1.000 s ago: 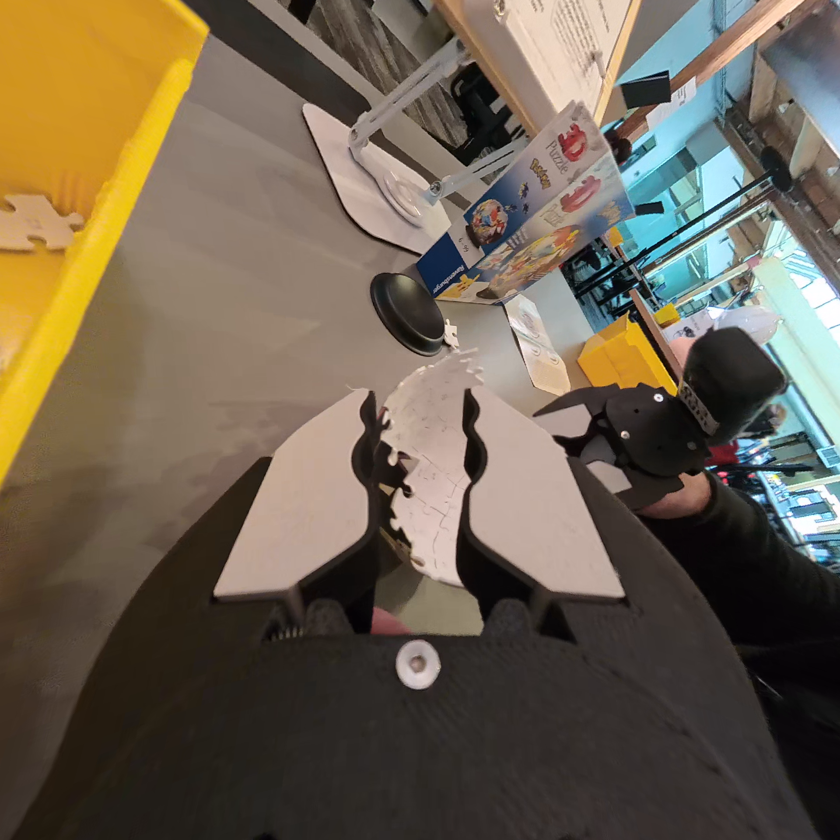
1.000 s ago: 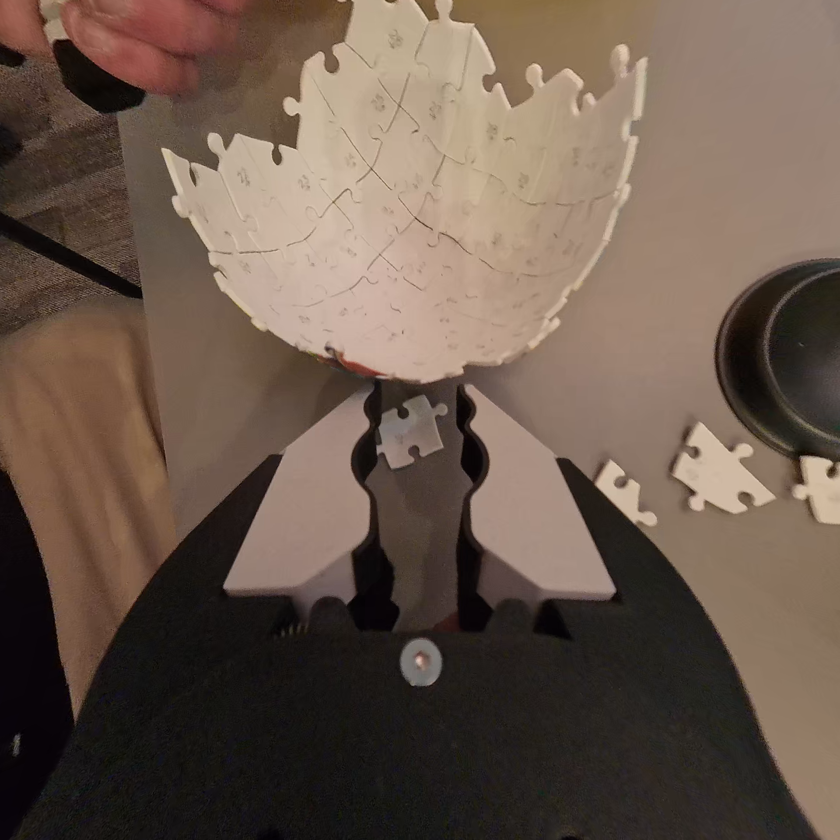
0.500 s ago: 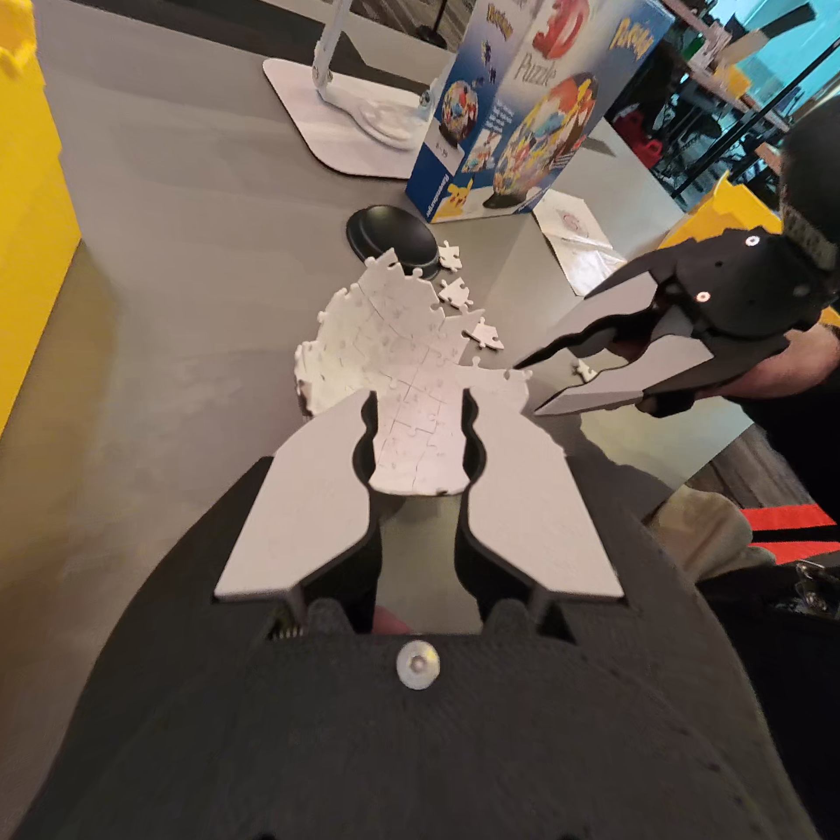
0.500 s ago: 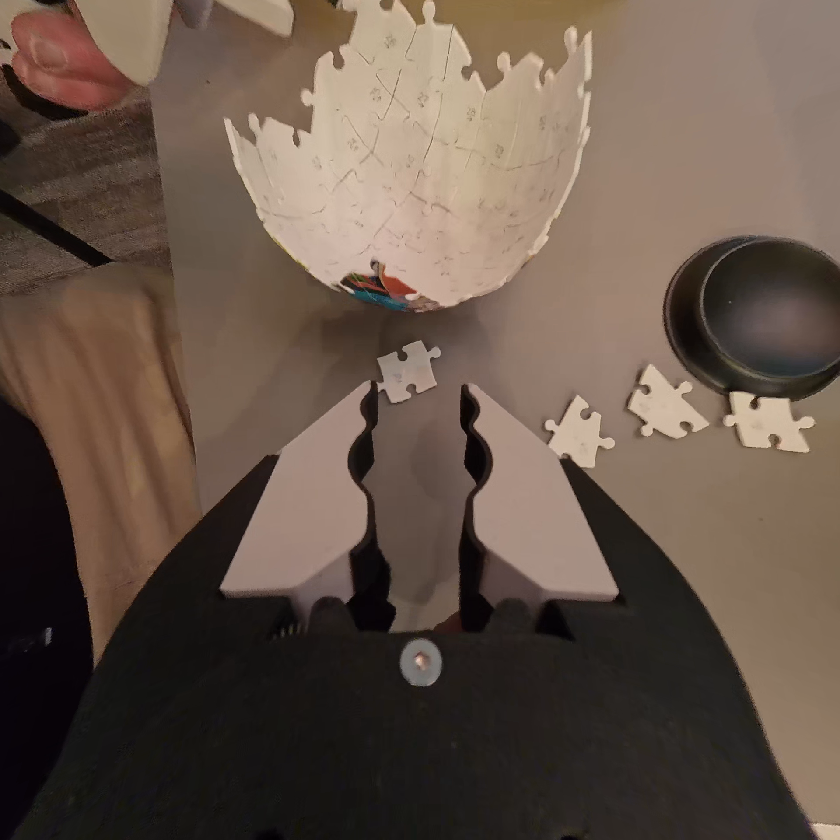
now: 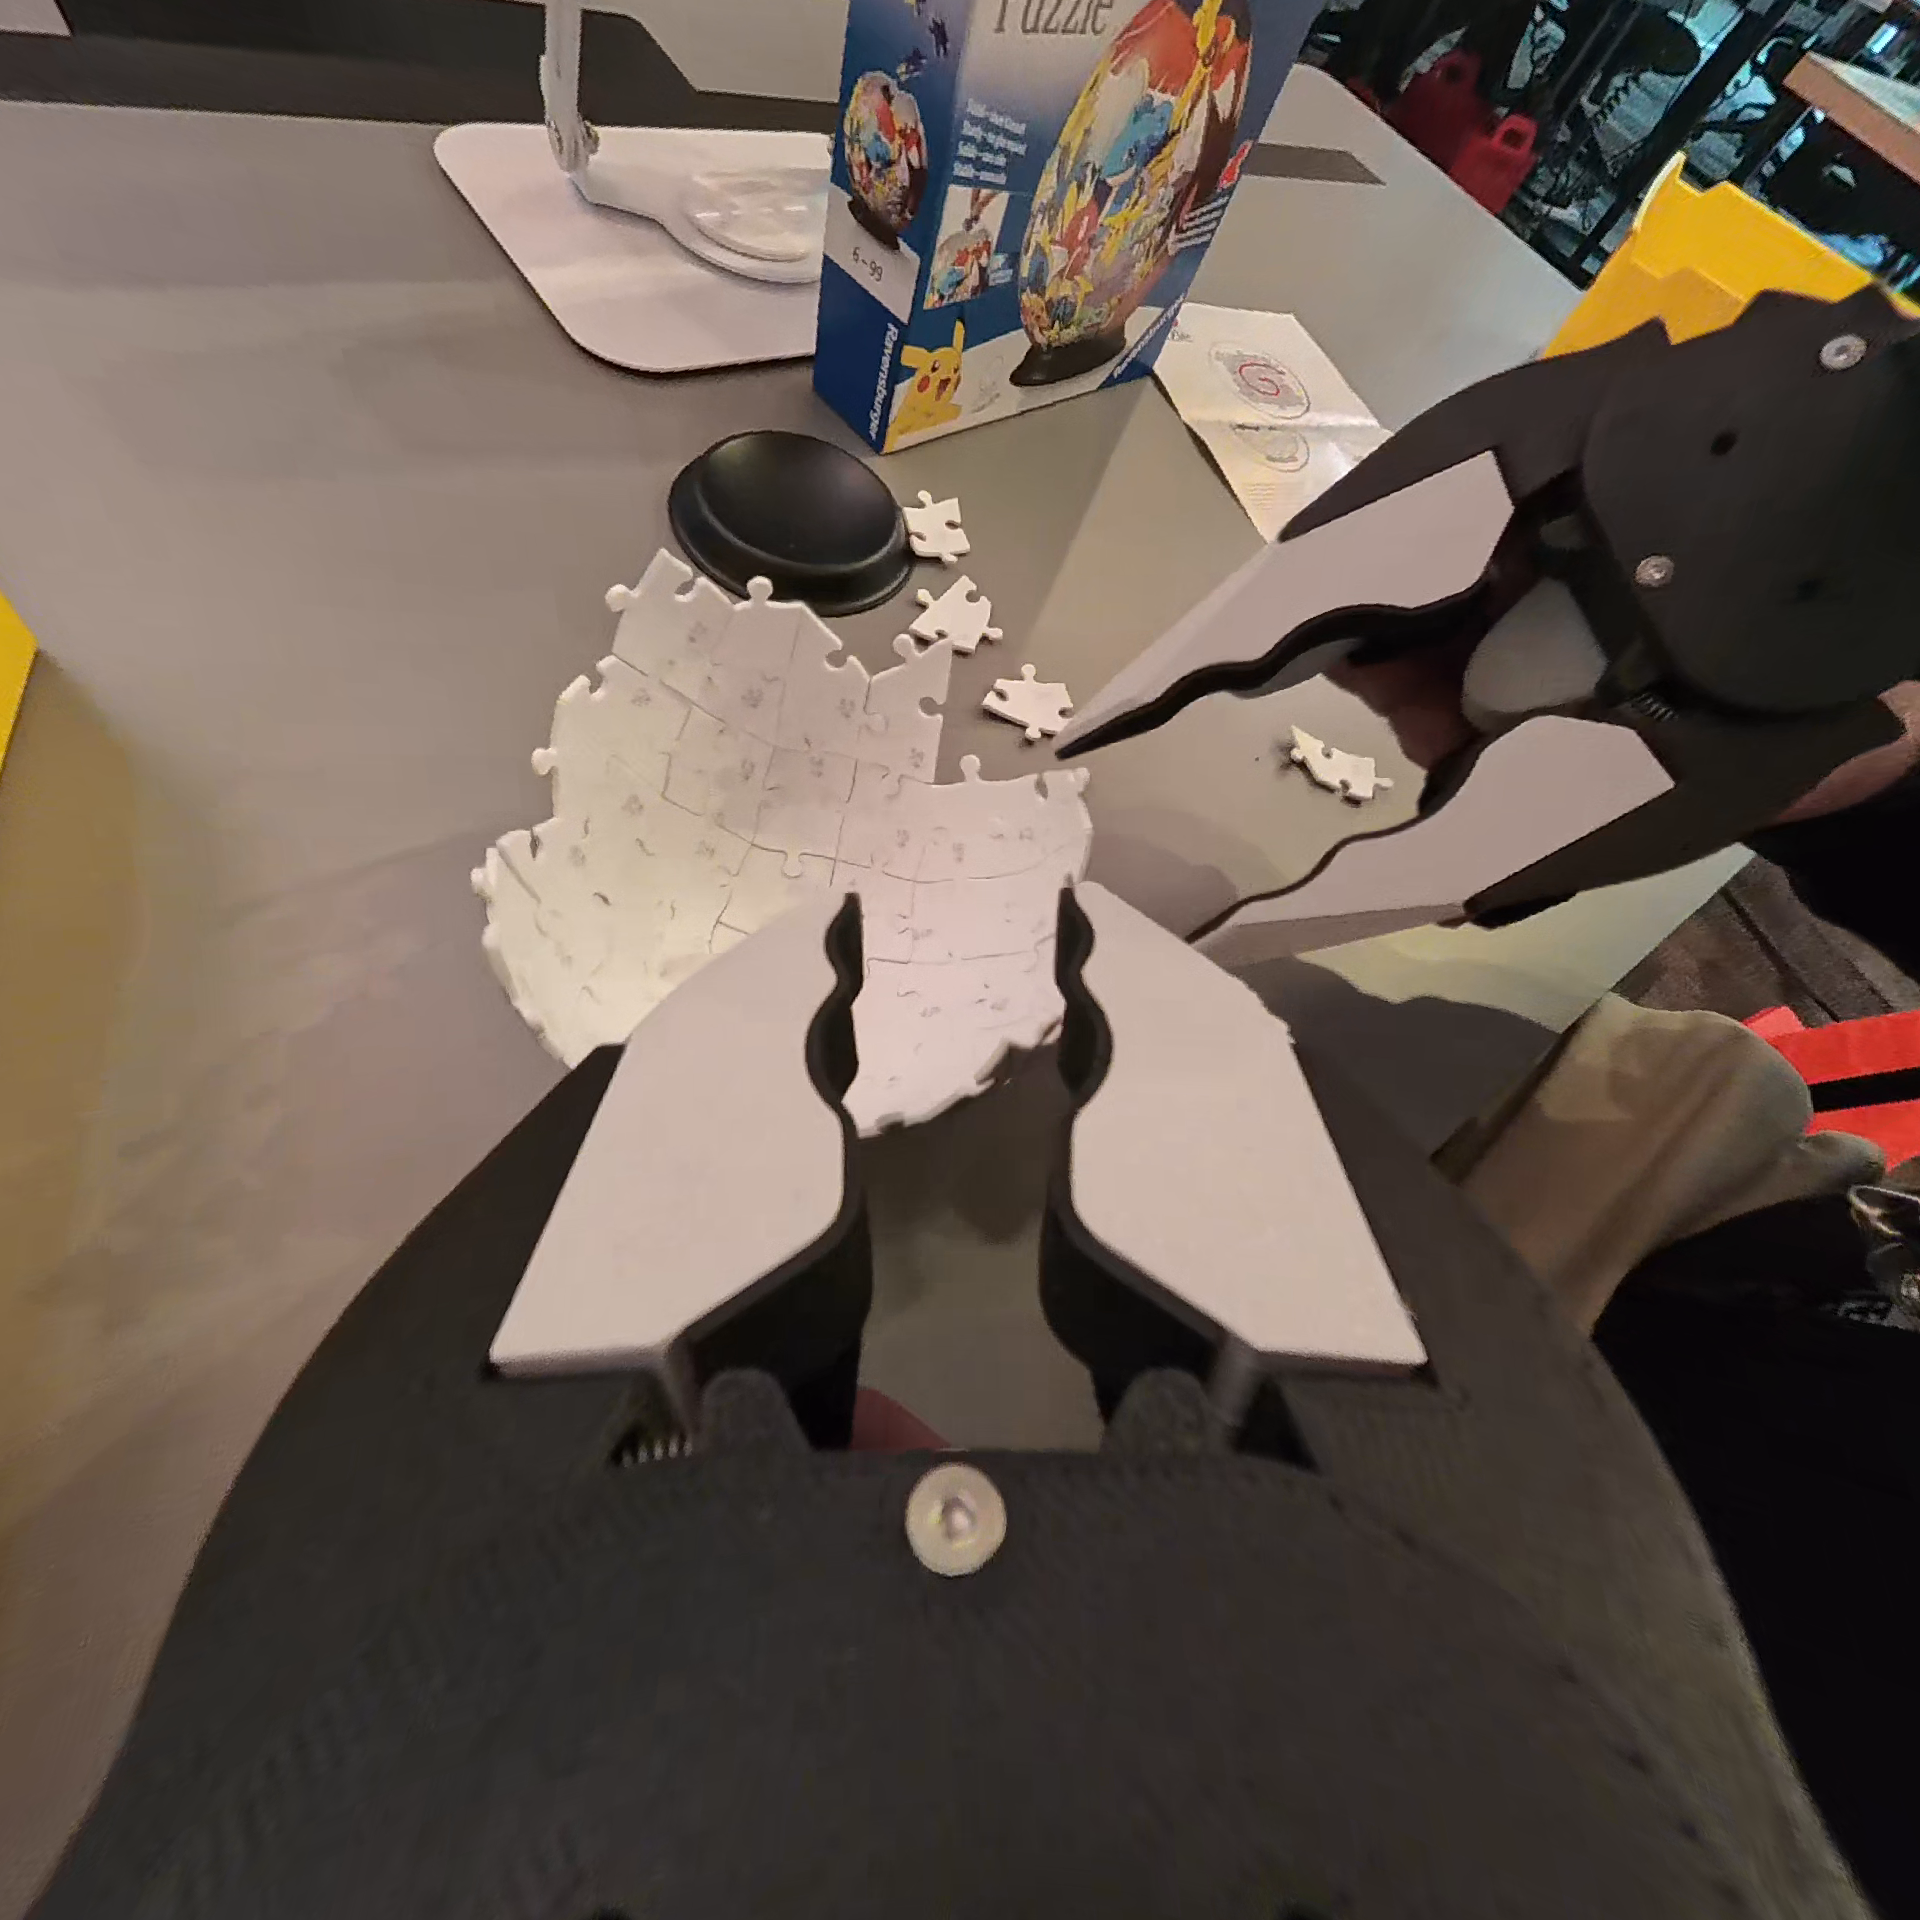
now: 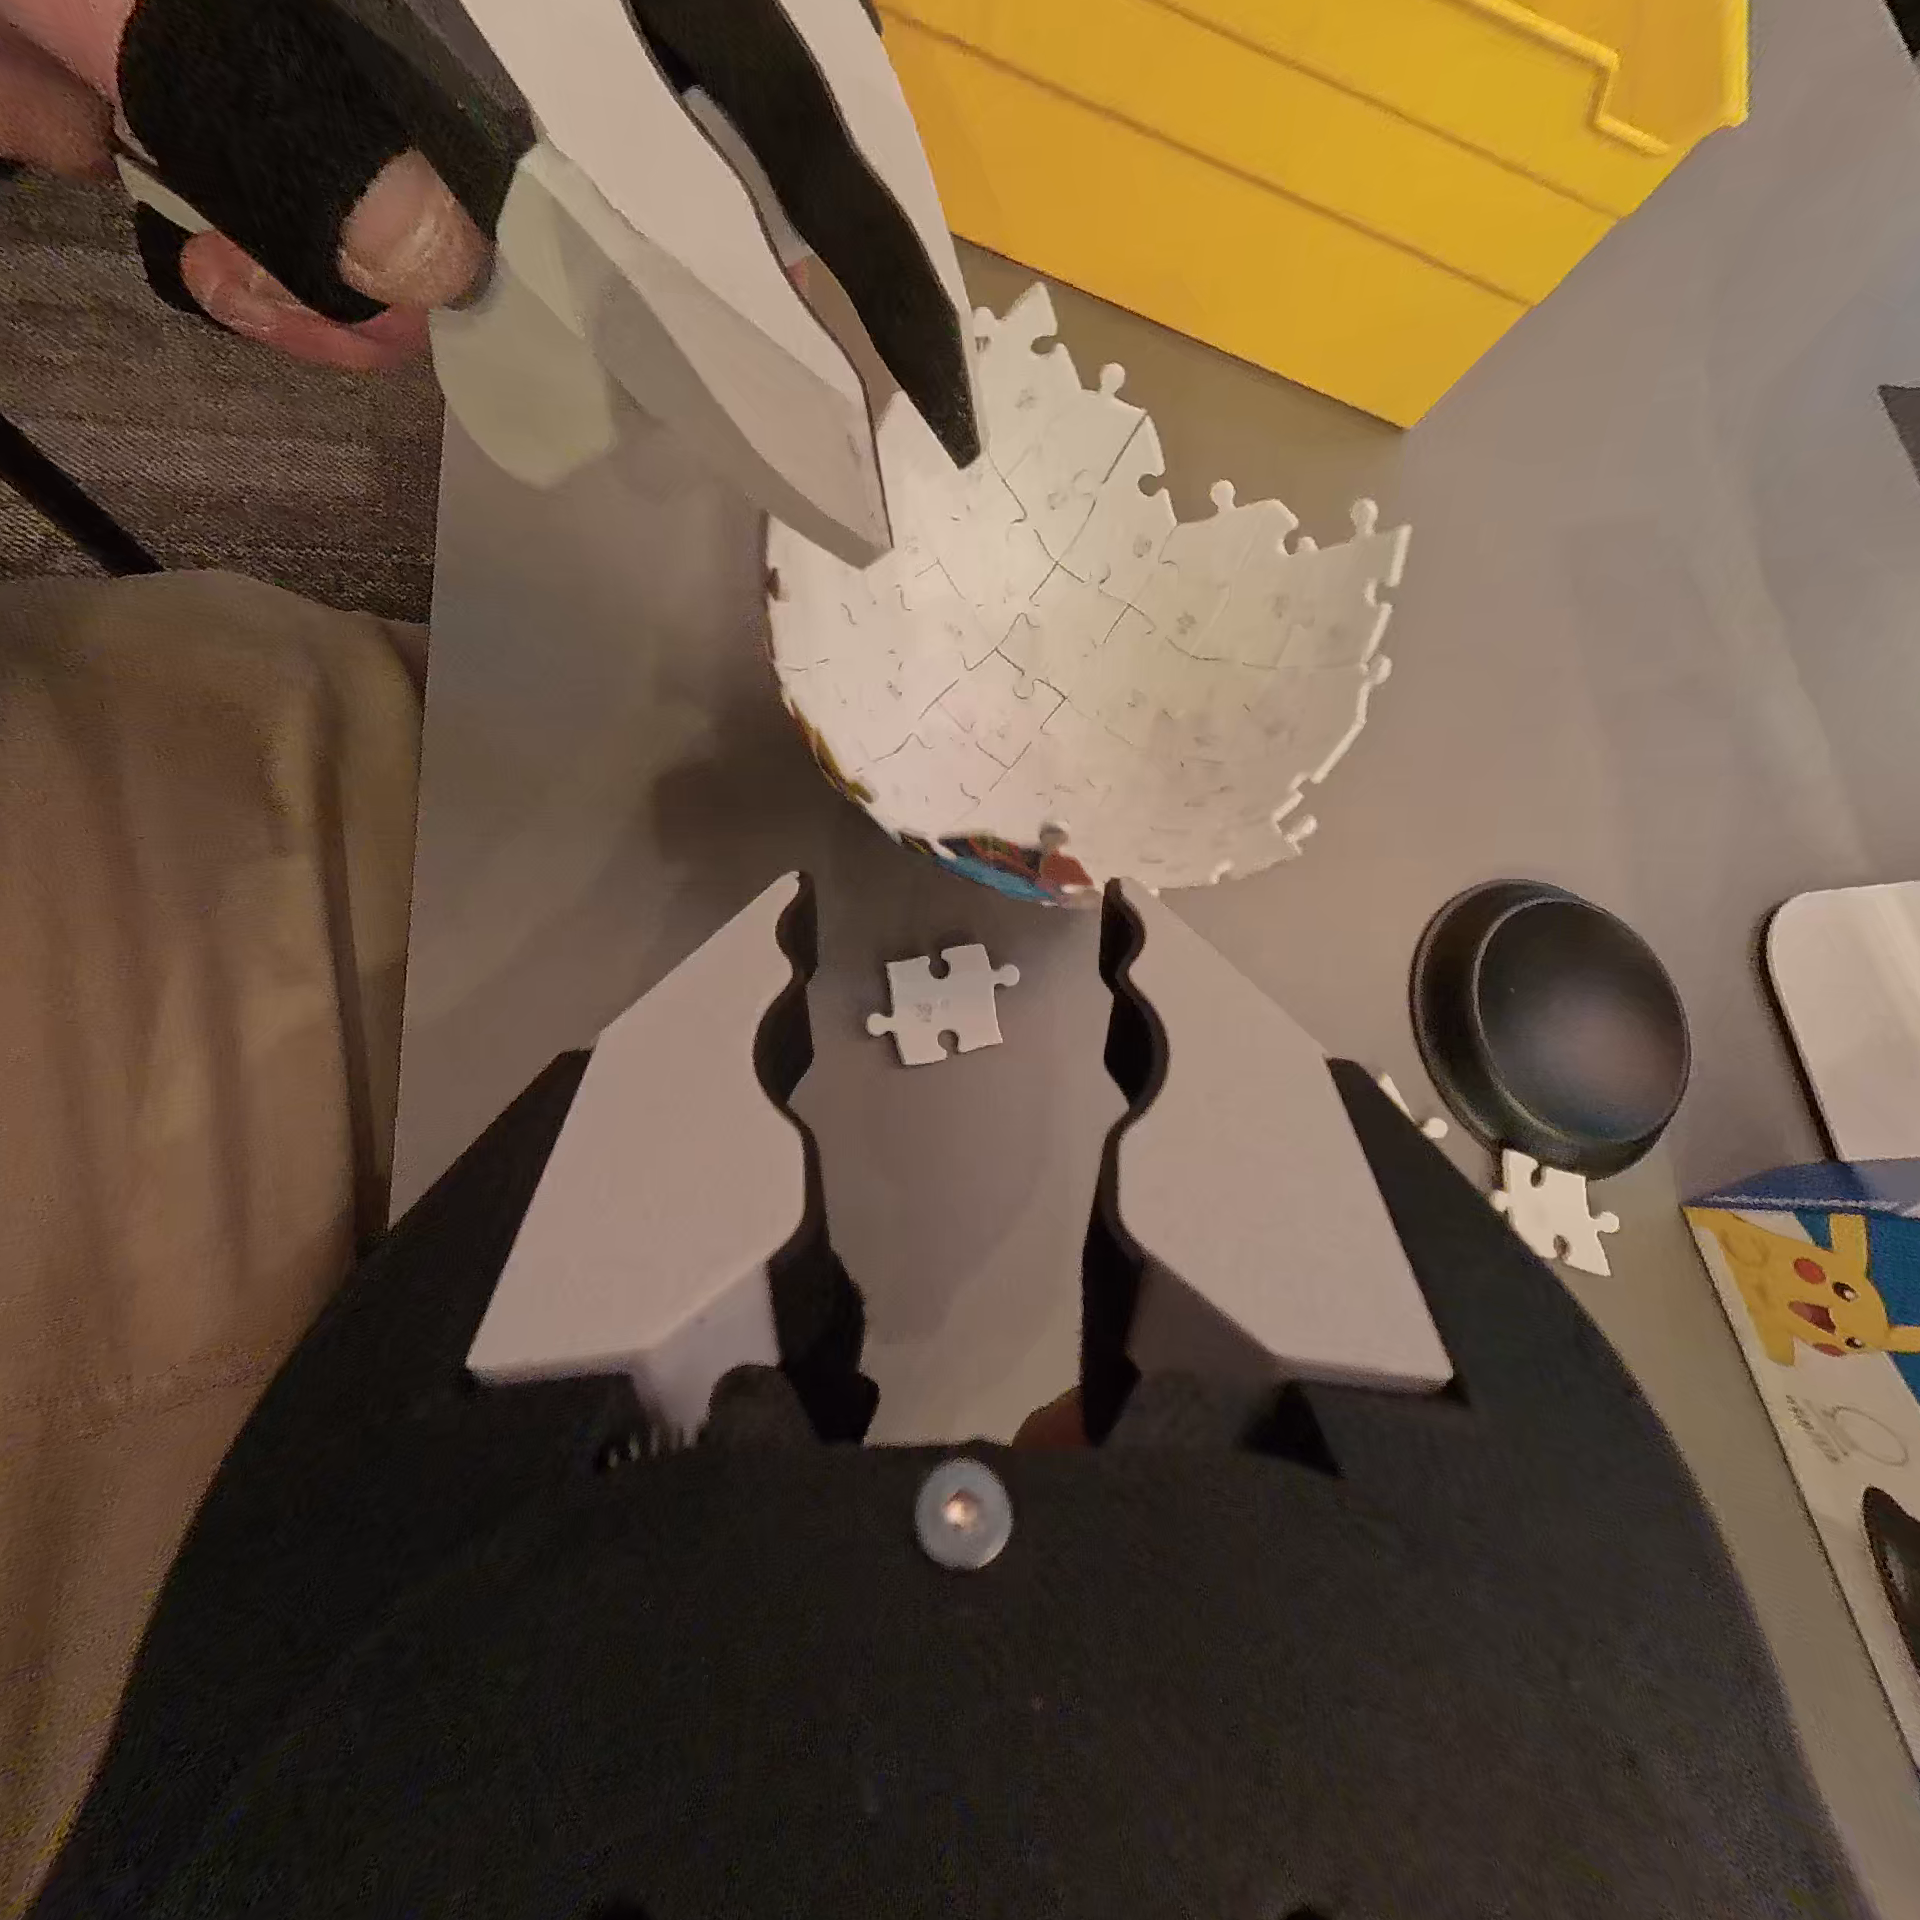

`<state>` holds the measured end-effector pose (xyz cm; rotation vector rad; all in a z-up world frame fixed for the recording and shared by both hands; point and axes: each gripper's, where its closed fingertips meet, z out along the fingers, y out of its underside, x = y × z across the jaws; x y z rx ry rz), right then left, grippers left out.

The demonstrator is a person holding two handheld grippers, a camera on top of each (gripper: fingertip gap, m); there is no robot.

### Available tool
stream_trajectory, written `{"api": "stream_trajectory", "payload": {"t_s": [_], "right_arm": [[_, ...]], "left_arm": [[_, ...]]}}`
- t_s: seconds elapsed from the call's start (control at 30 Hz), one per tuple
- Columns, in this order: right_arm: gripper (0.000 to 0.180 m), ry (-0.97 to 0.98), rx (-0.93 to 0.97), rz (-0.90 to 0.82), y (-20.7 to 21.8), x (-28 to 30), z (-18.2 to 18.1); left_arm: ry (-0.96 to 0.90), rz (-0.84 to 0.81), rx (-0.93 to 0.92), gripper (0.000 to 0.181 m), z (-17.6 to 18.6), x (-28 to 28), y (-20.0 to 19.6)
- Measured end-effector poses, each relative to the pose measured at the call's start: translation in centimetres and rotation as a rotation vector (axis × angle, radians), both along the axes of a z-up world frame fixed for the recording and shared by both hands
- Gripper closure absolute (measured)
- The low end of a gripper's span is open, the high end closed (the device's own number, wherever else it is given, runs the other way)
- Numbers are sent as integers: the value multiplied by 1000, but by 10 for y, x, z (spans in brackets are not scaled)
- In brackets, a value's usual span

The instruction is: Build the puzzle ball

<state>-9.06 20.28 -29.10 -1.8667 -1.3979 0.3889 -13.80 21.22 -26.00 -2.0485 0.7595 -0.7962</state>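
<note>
Left gripper (image 5: pixel 956 914): closed on the near rim of the half-built puzzle ball shell (image 5: pixel 769 821), one finger outside the wall, one inside; upper left of right wrist view.
Shell: resting on the grey table (image 5: pixel 260 520), white inner face up, printed outer face showing only at its lower edge in right wrist view.
Right gripper (image 6: pixel 956 894): open, empty, poised above the table.
Target piece: loose puzzle piece (image 6: pixel 940 1003) flat on the table, framed between the right fingertips and just short of them, near the shell's printed edge.
Long axis of piece: roughly across the frame, tilted slightly, spanning the finger gap.
Nearer gripper: right; left occupied with the shell.
Other loose pieces: three beside the black display stand (image 5: pixel 790 520), right of centre in left wrist view.
Background: puzzle box (image 5: pixel 1029 208), upper centre; yellow bin (image 6: pixel 1299 156), upper right of right wrist view.
Change from a second earlier: shell lowered from mid-air to the table; right fingers spread wider; piece now further inside the gap.
</note>
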Motion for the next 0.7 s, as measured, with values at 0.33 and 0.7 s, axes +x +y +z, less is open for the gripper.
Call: {"api": "stream_trajectory", "payload": {"t_s": [0.33,0.7], "right_arm": [[126,-78,-10,-12,-3,3,-18],[132,-39,-89,-167,9,70,-16]], "left_arm": [[71,-50,37,145,-6,11,-7],[183,-97,108,148,-11,22,-15]]}}
